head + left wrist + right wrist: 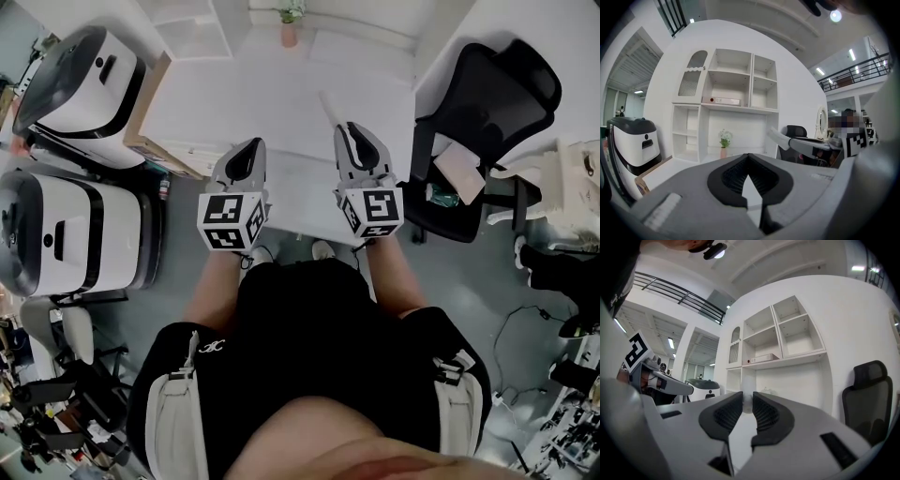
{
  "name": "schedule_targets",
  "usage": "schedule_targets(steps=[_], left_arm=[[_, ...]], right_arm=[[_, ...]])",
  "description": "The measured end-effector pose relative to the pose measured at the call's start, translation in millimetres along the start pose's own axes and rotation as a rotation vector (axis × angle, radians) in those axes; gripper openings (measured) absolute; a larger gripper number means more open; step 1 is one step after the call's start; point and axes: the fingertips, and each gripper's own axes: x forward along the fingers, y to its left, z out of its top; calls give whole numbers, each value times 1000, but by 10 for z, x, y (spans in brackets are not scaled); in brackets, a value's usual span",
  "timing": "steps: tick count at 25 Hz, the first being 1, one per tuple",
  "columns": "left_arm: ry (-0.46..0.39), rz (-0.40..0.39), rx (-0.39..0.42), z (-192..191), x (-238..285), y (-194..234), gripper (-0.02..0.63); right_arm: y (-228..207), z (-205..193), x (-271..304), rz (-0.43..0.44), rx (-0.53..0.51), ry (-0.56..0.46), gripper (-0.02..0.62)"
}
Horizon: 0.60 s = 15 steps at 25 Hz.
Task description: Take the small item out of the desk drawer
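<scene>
My left gripper [749, 158] is clenched, tips meeting on nothing. My right gripper [746, 399] stands slightly parted, empty. Both hover over the desk's [281, 103] near edge, with a potted plant [290, 26] at its far edge. I can't see the small item in any view.

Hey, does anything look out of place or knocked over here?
Nothing looks spilled or damaged. The potted plant stands upright on the desk. Only oddity: loose items lie on the office chair seat.
</scene>
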Motion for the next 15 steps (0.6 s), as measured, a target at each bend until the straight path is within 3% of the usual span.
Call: schedule_targets(steps=[15], left_arm=[[-12, -1, -6, 44, 145, -39, 12]], right_arm=[[-140, -15, 86, 4, -7, 6, 64]])
